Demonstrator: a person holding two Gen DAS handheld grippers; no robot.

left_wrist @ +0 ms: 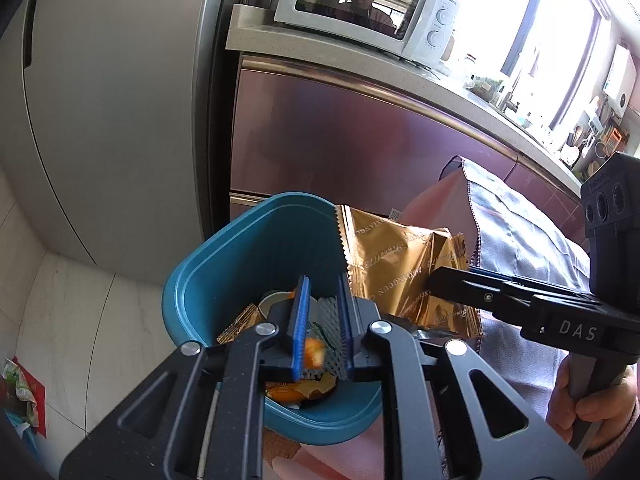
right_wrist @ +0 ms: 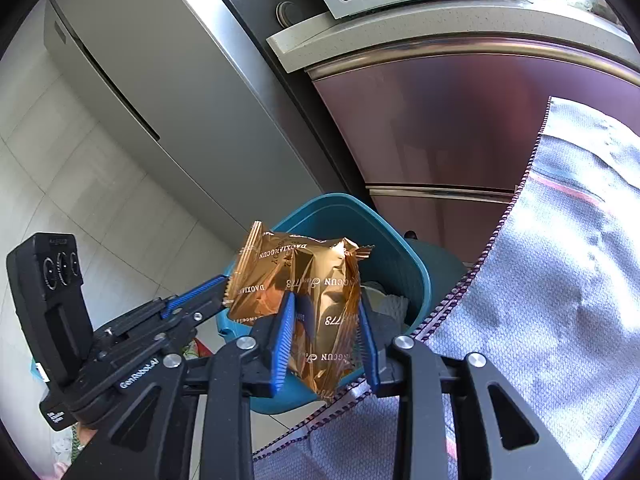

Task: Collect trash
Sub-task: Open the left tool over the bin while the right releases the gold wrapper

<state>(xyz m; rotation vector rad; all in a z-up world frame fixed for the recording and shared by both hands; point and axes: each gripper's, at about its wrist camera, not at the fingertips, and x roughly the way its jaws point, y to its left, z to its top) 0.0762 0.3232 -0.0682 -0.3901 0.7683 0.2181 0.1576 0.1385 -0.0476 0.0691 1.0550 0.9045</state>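
Note:
A teal trash bin [left_wrist: 240, 256] holds several wrappers, white foam netting and orange peel [left_wrist: 298, 392]. My left gripper [left_wrist: 322, 324] hangs just above the bin's opening, jaws partly apart, with an orange peel piece [left_wrist: 314, 350] and foam netting [left_wrist: 330, 332] showing between its pads; whether they are gripped is unclear. My right gripper [right_wrist: 326, 332] is shut on a gold snack wrapper [right_wrist: 304, 292] and holds it over the bin's rim [right_wrist: 416, 264]. The wrapper also shows in the left wrist view [left_wrist: 400, 256], beside my right gripper [left_wrist: 444, 276].
A grey fringed cloth [right_wrist: 560, 280] covers the surface to the right of the bin. A grey fridge [left_wrist: 112, 120] stands at left, purple cabinets [left_wrist: 340, 140] with a microwave [left_wrist: 360, 4] behind. Crumpled litter [left_wrist: 20, 396] lies on the tiled floor at left.

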